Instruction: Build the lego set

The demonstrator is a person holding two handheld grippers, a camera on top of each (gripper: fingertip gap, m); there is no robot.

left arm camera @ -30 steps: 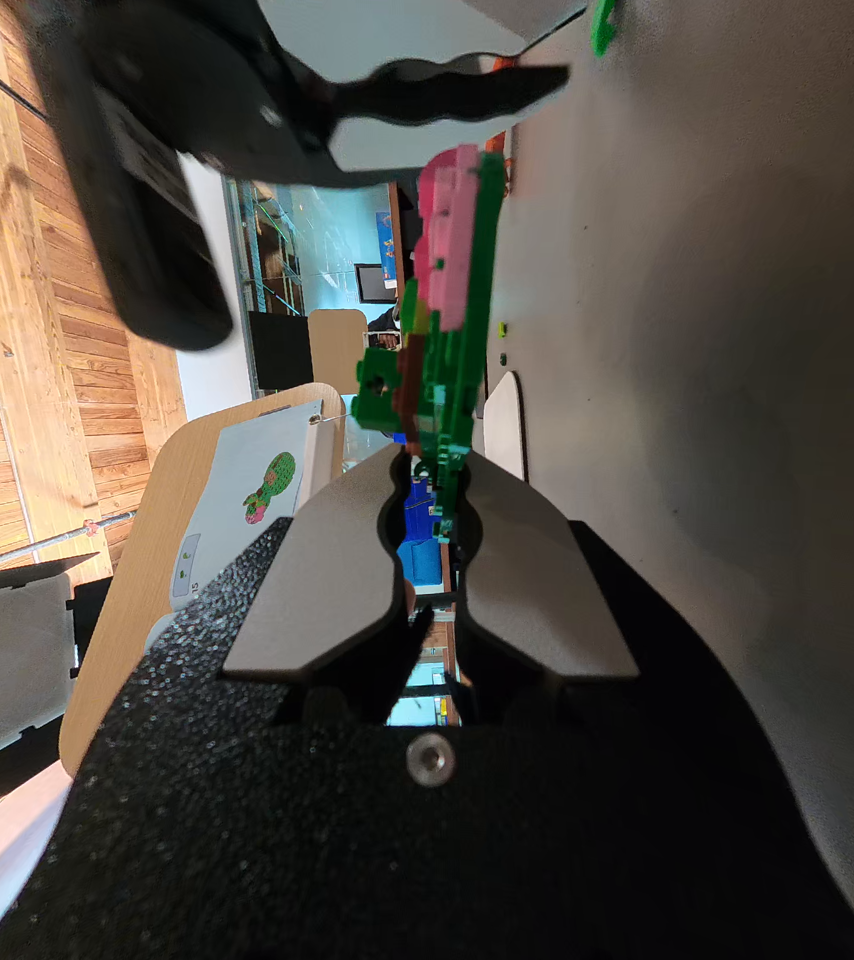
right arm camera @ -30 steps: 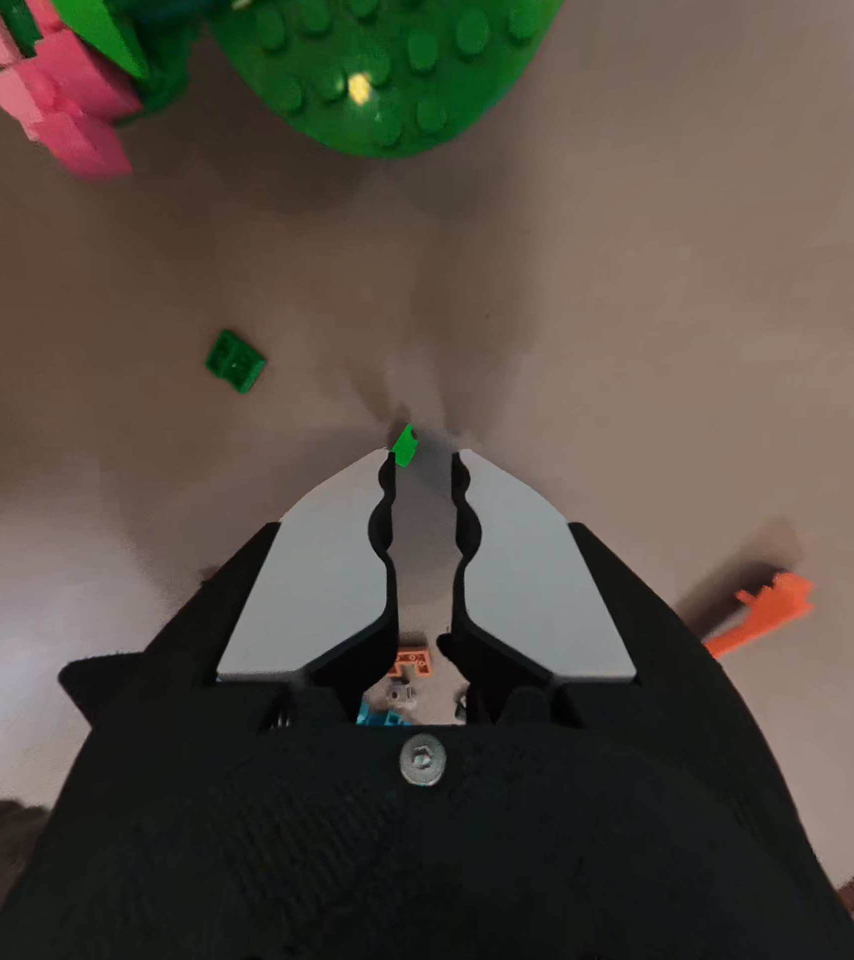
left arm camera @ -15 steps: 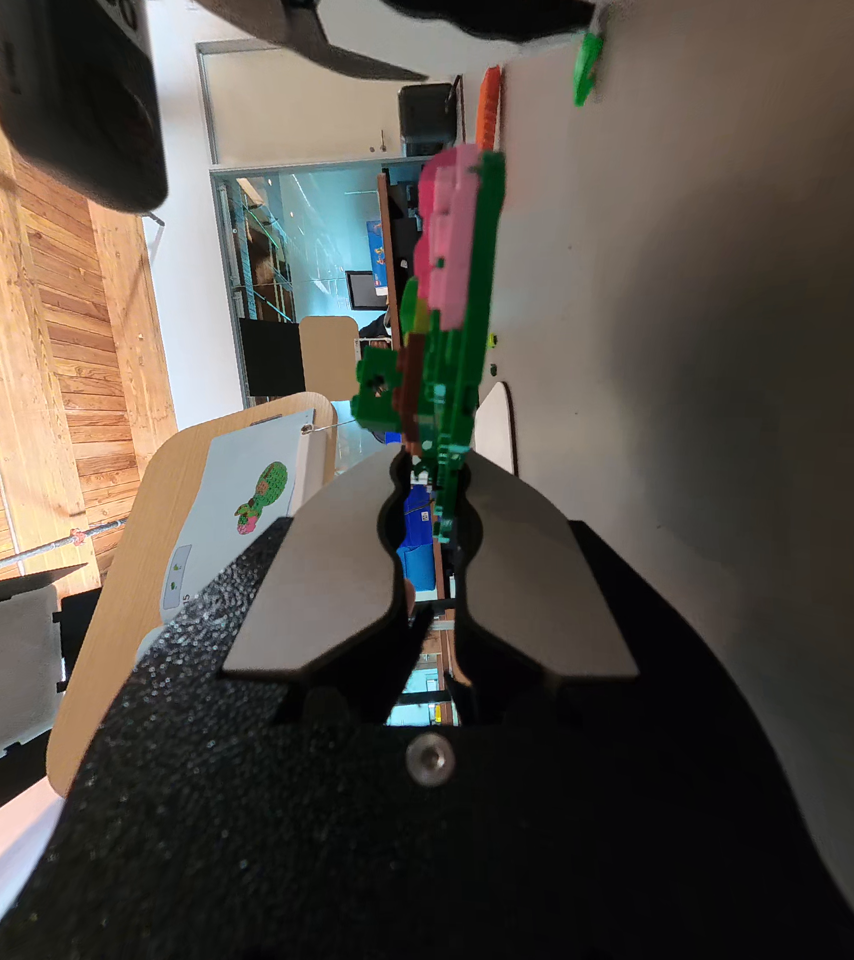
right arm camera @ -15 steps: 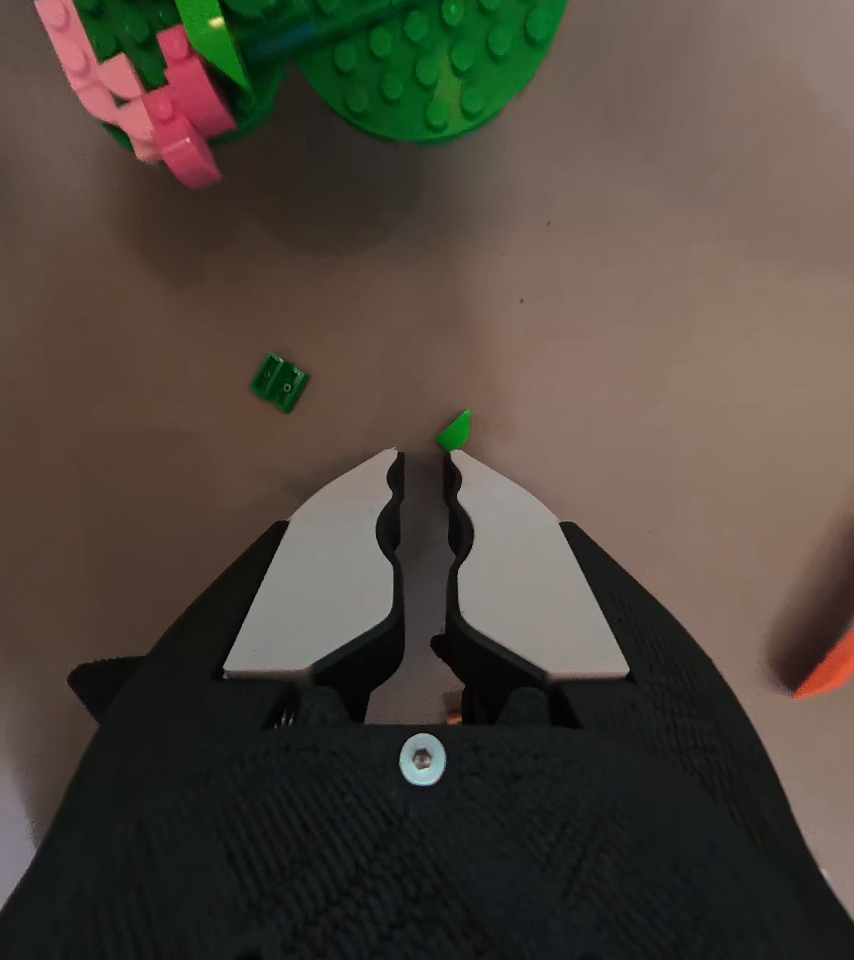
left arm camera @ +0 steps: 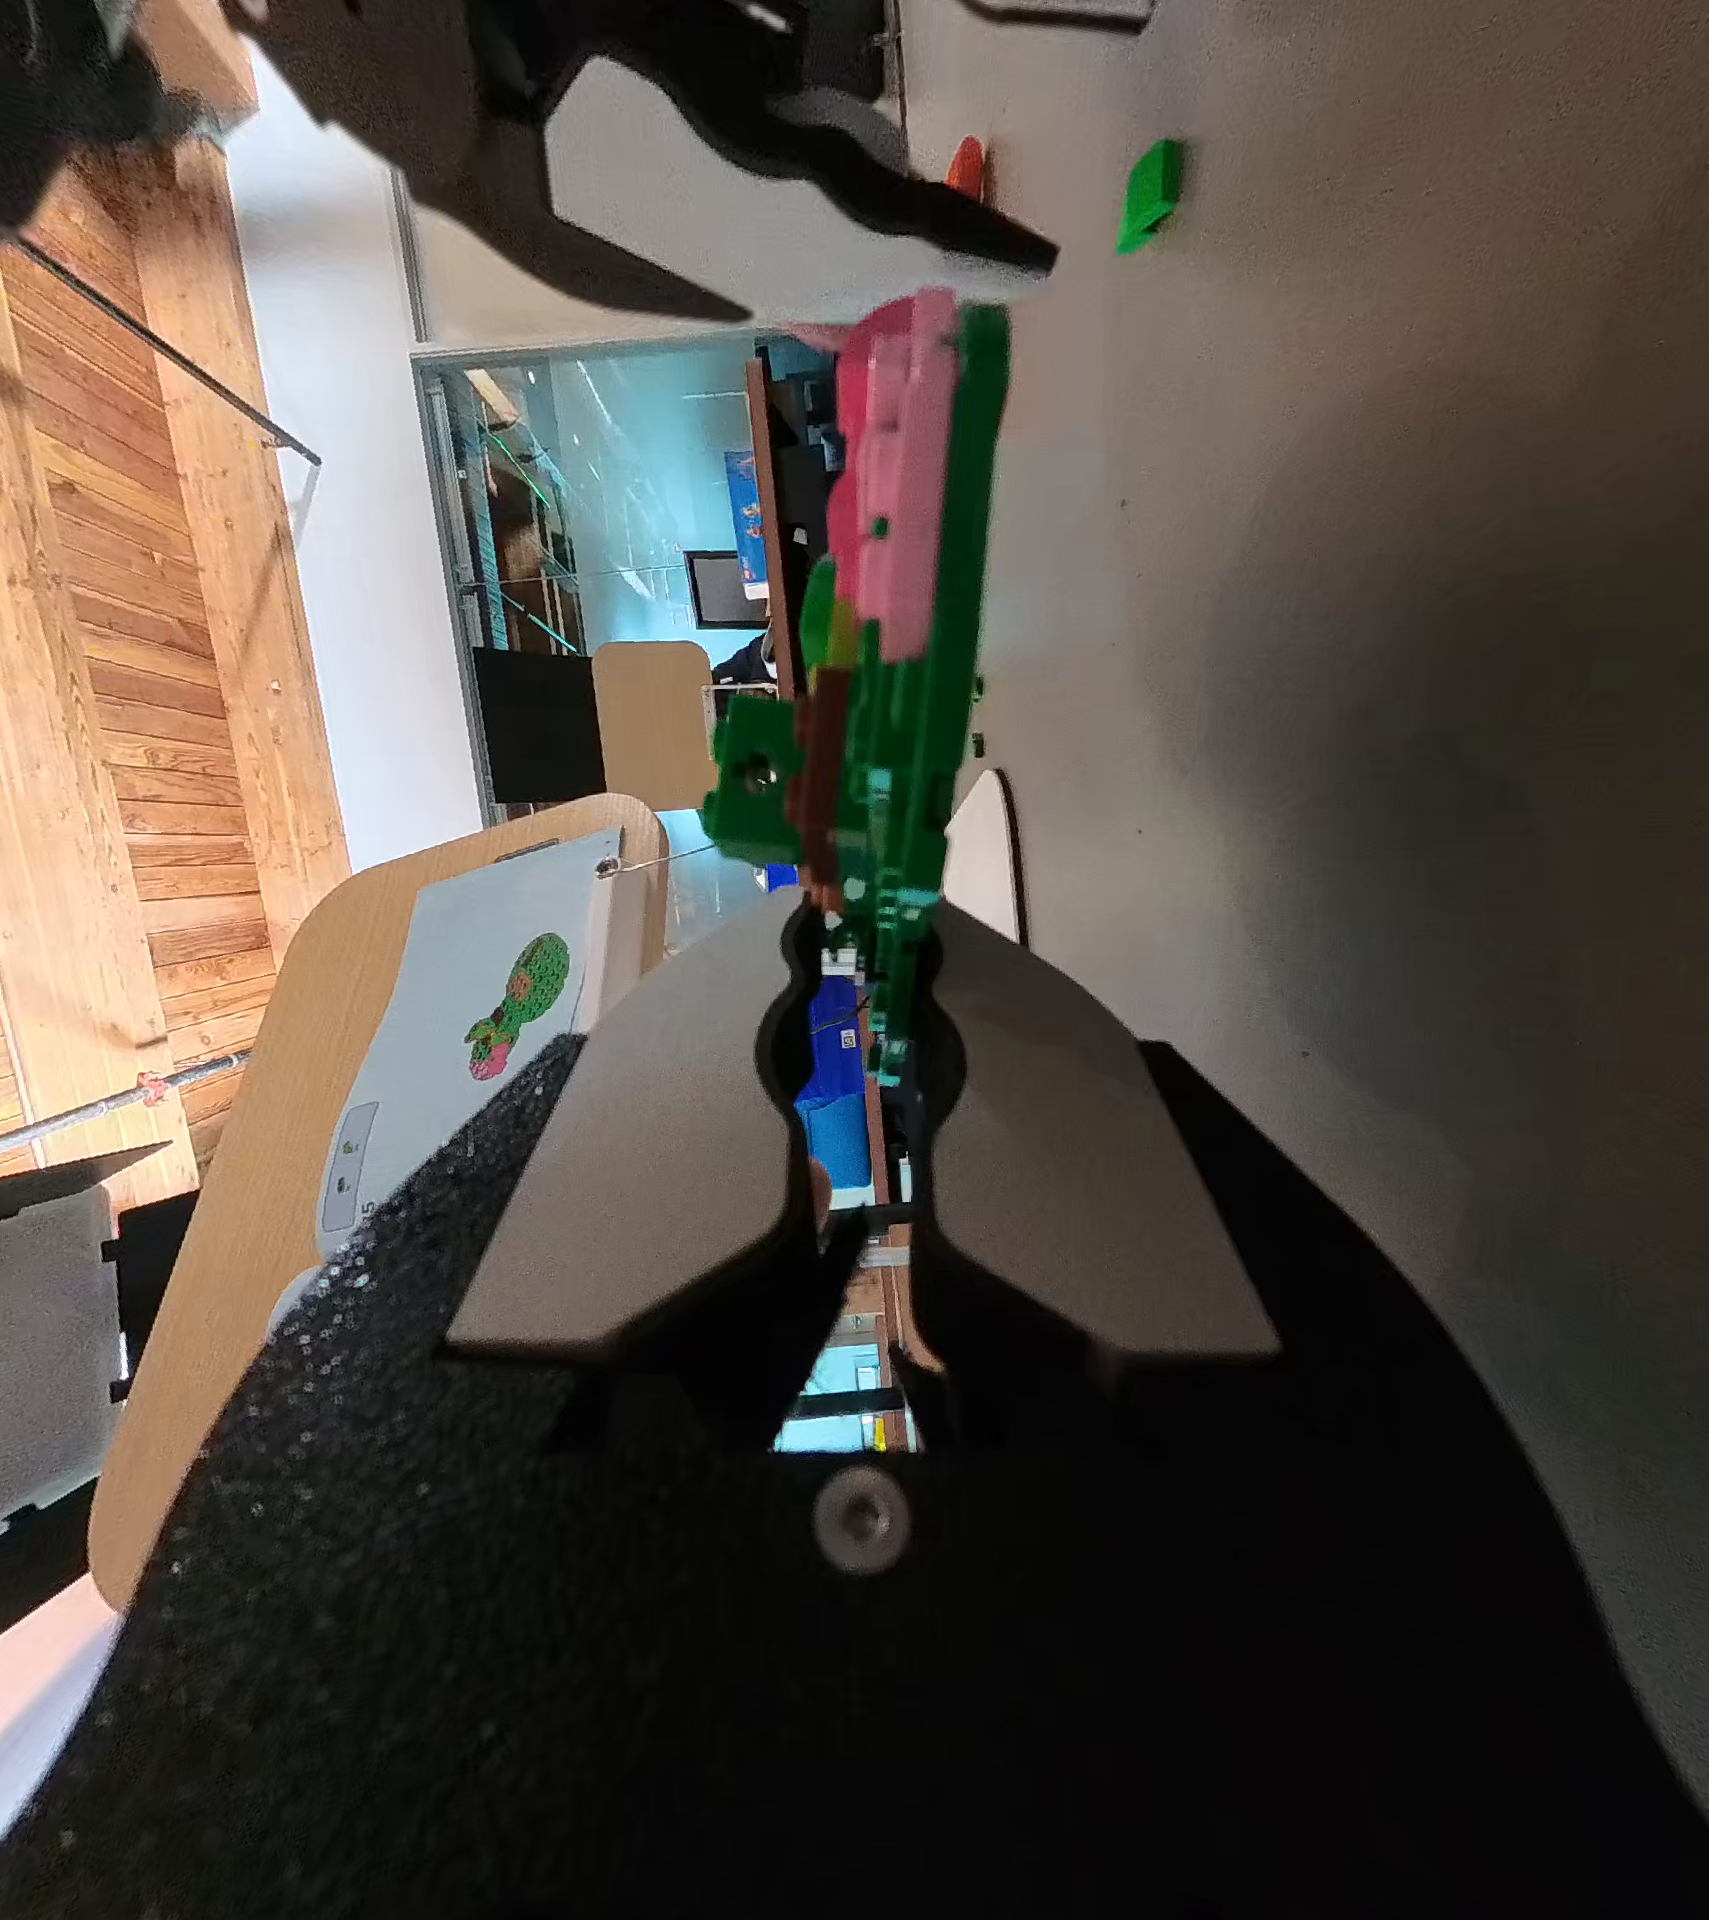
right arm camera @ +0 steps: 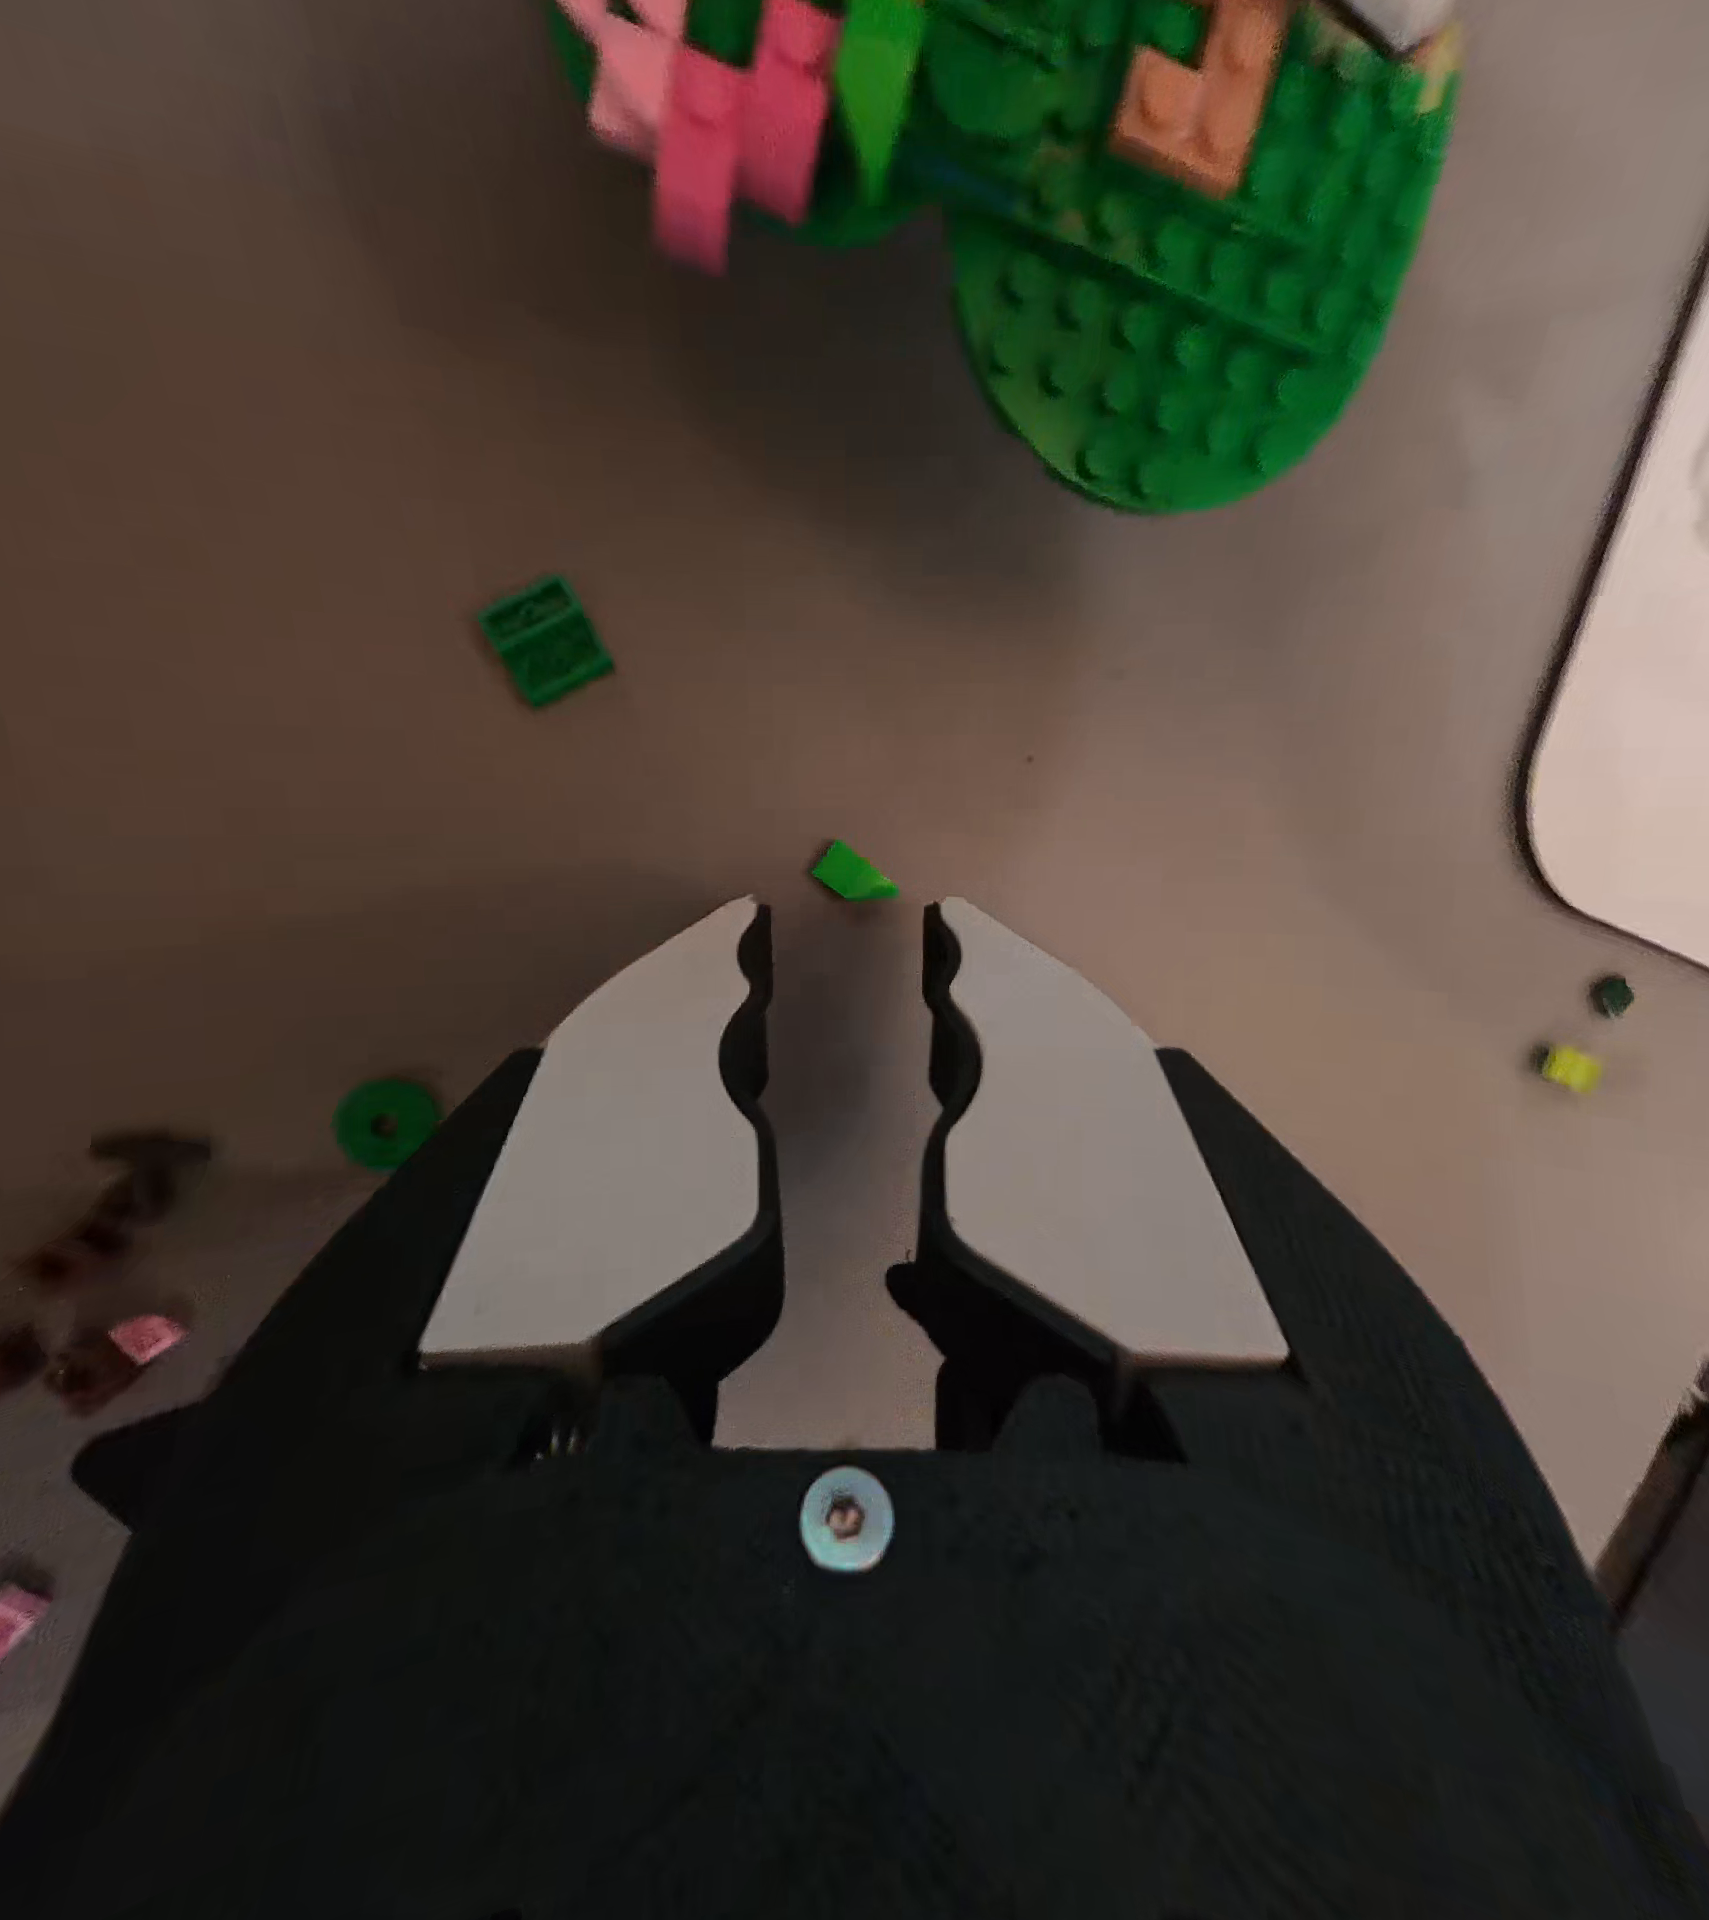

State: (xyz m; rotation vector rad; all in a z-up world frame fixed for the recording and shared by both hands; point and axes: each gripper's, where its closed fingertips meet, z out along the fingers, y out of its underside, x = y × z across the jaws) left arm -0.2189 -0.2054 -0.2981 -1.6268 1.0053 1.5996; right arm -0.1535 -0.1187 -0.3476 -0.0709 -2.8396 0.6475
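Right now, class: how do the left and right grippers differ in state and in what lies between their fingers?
The left gripper is shut on the green and pink lego model; the right gripper is open and holds nothing. The left grips the model's edge; the right only points at a small green wedge piece on the table. Both have grey fingers.

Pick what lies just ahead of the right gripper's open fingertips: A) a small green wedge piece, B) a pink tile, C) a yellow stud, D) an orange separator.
A: the small green wedge piece lies on the table just beyond the right gripper, whose jaws stand apart and empty.
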